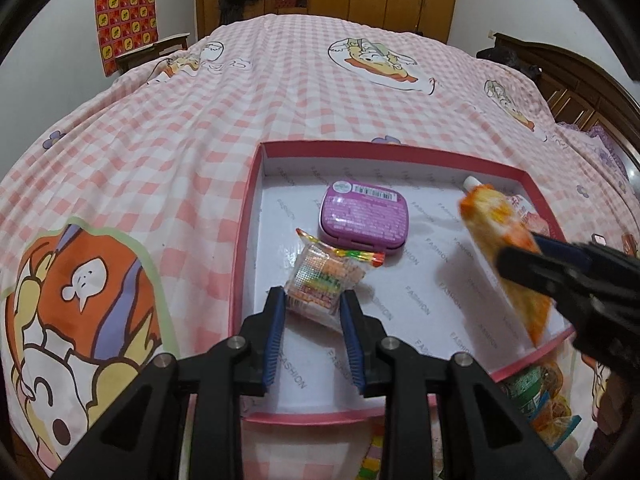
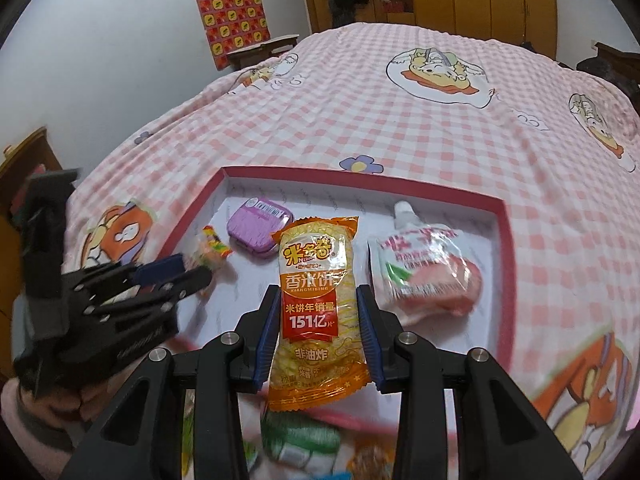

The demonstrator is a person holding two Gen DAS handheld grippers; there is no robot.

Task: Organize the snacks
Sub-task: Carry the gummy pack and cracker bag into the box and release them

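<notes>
A pink-rimmed box (image 1: 246, 216) (image 2: 506, 272) with a white floor lies on the bed. In it are a purple tin (image 1: 362, 214) (image 2: 256, 228), a small clear candy packet (image 1: 324, 280) (image 2: 212, 244) and a white-and-pink drink pouch (image 2: 424, 264). My left gripper (image 1: 312, 300) (image 2: 180, 272) is shut on the candy packet, low over the box floor. My right gripper (image 2: 318, 296) (image 1: 520, 252) is shut on an orange rice-cracker packet (image 2: 316, 304) (image 1: 504, 240) and holds it above the box.
The box sits on a pink checked bedspread (image 1: 280, 92) (image 2: 400, 120) with cartoon prints. More snack packets (image 1: 536, 396) (image 2: 300, 436) lie just outside the box's near edge. A wooden headboard (image 1: 580, 80) stands at the right, wardrobes at the back.
</notes>
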